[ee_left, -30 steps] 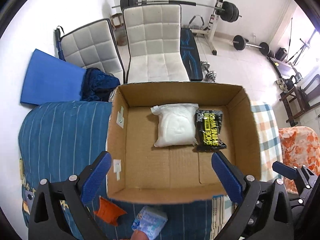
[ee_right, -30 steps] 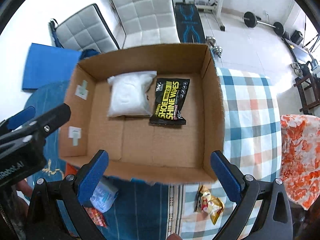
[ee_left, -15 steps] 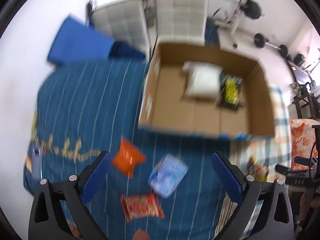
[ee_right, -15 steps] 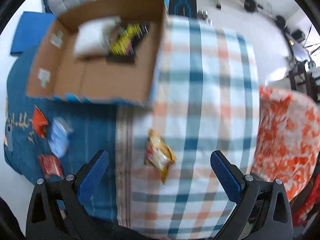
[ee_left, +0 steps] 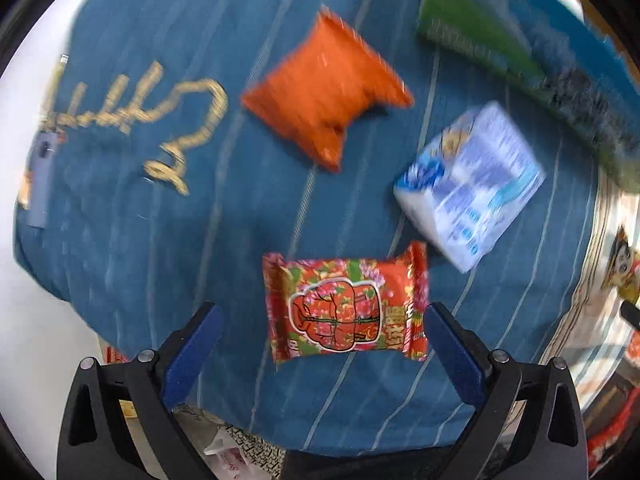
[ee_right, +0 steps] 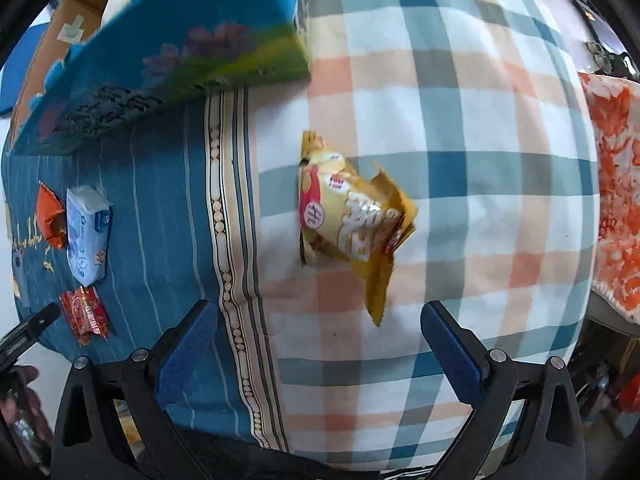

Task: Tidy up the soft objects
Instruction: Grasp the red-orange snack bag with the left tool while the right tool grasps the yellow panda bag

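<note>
My left gripper (ee_left: pixel 322 320) is open, its blue fingers on either side of a red flowered packet (ee_left: pixel 344 304) lying on the blue striped cloth. An orange pouch (ee_left: pixel 328 88) and a blue-white tissue pack (ee_left: pixel 472 184) lie beyond it. My right gripper (ee_right: pixel 318 320) is open and empty above the checked cloth, with a yellow snack bag (ee_right: pixel 352 216) just ahead of it. The cardboard box (ee_right: pixel 172 52) shows its printed outer wall at the upper left of the right wrist view; its contents are hidden.
The box wall (ee_left: pixel 520 40) fills the upper right of the left wrist view. The red packet (ee_right: pixel 86 314), tissue pack (ee_right: pixel 86 236) and orange pouch (ee_right: pixel 50 216) show far left in the right wrist view. An orange flowered cloth (ee_right: pixel 616 184) lies at the right.
Both grippers have pulled back from over the box and dropped toward the cloth. The left now straddles the red packet; the right has closed in on the yellow bag.
</note>
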`<state>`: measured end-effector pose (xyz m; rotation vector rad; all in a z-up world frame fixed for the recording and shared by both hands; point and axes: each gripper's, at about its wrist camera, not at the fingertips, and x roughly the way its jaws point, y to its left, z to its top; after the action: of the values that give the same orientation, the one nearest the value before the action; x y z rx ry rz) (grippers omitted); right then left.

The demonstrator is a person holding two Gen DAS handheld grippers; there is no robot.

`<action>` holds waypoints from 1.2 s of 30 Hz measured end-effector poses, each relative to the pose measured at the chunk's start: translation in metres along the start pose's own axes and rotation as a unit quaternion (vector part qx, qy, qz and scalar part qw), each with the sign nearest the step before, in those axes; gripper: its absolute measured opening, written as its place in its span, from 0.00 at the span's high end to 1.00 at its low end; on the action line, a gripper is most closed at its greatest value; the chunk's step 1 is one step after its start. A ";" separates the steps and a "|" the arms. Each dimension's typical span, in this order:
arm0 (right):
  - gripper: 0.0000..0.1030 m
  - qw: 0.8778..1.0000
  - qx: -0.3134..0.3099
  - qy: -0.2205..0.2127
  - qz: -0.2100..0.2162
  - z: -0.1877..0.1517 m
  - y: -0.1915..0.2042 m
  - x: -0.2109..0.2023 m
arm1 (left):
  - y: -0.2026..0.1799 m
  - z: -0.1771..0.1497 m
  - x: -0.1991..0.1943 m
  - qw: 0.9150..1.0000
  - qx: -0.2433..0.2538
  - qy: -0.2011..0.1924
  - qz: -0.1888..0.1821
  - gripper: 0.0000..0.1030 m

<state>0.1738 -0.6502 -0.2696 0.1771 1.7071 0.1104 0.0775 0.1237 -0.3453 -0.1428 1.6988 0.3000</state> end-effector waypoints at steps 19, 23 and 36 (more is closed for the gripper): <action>0.00 0.980 -0.165 0.051 -0.094 0.012 0.046 -0.013 | -0.073 -0.023 0.044 0.915 0.394 0.049 0.074 0.00; 0.00 0.980 -0.170 0.053 -0.091 0.005 0.050 -0.023 | -0.072 -0.035 0.054 0.905 0.414 0.069 0.076 0.00; 0.03 0.992 -0.107 0.026 -0.063 0.021 0.038 -0.018 | -0.099 -0.053 0.055 0.962 0.270 0.035 0.031 0.52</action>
<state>0.1990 -0.6170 -0.2486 -0.0925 1.7398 0.2044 0.0453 0.0185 -0.4049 0.3073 1.7979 -0.1316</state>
